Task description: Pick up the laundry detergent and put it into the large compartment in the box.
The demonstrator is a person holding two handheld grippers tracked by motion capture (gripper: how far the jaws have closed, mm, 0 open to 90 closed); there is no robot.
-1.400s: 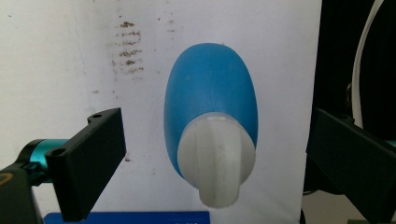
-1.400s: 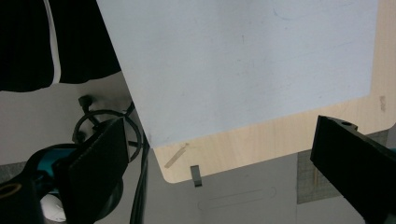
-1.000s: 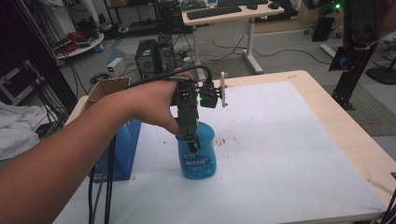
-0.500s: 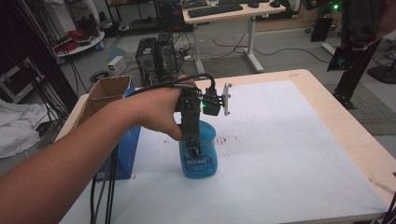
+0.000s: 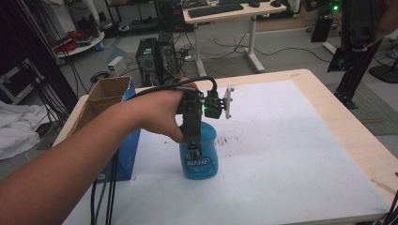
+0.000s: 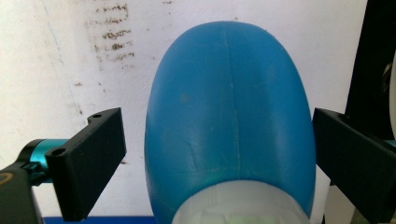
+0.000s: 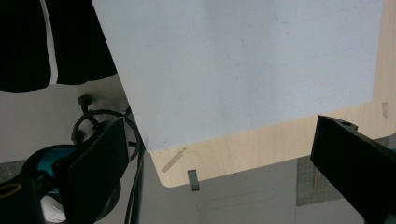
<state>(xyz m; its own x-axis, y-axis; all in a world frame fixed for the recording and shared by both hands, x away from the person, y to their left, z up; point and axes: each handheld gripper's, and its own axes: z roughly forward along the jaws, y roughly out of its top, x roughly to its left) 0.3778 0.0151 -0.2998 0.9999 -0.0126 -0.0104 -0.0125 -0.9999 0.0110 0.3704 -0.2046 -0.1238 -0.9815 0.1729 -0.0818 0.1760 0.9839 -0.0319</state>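
A blue plastic bottle (image 5: 201,161) with a white label stands upright on the white mat (image 5: 291,140). My left gripper (image 5: 193,151) points straight down over it, held by a hand coming from the lower left. In the left gripper view the bottle (image 6: 229,107) sits between the black jaws of the left gripper (image 6: 217,121), which stand open on either side of it, with a small gap on the left. My right gripper (image 7: 222,126) is open with nothing between its jaws, looking down on a corner of the mat (image 7: 243,65) and the wooden table edge (image 7: 261,149).
A blue box with an open cardboard top (image 5: 110,117) stands just left of the bottle. Brown smudges (image 5: 227,139) mark the mat to the bottle's right. A black cable (image 5: 105,197) trails down from the left hand. Desks and computers stand behind the table.
My left gripper has sunk a little lower around the bottle. The bottle has stayed in place.
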